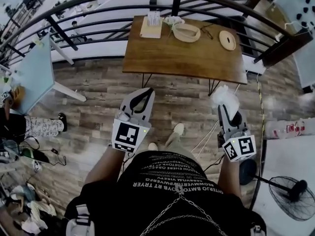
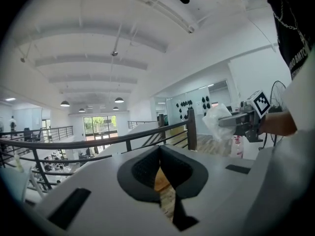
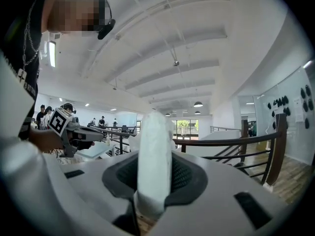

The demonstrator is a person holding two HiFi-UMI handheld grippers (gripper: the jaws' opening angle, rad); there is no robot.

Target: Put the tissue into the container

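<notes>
I stand on the wooden floor, short of a wooden table (image 1: pixel 162 58). My right gripper (image 1: pixel 225 107) is shut on a crumpled white tissue (image 1: pixel 224 97), which sticks up between its dark pads in the right gripper view (image 3: pixel 153 151). My left gripper (image 1: pixel 146 91) is level with it to the left, shut with nothing between its pads (image 2: pixel 147 168). An oval woven container (image 1: pixel 187 32) sits on the table's far side, well ahead of both grippers. Beside it are more white tissue (image 1: pixel 173 20), a flat wooden box (image 1: pixel 151 27) and a round woven lid (image 1: pixel 227 40).
A curved black railing (image 1: pixel 98 4) runs behind the table. A pale blue table (image 1: pixel 34 75) stands at the left, with a seated person's legs (image 1: pixel 42 126) below it. At the lower right are a floor fan (image 1: pixel 293 191) and a white cable (image 1: pixel 209 134).
</notes>
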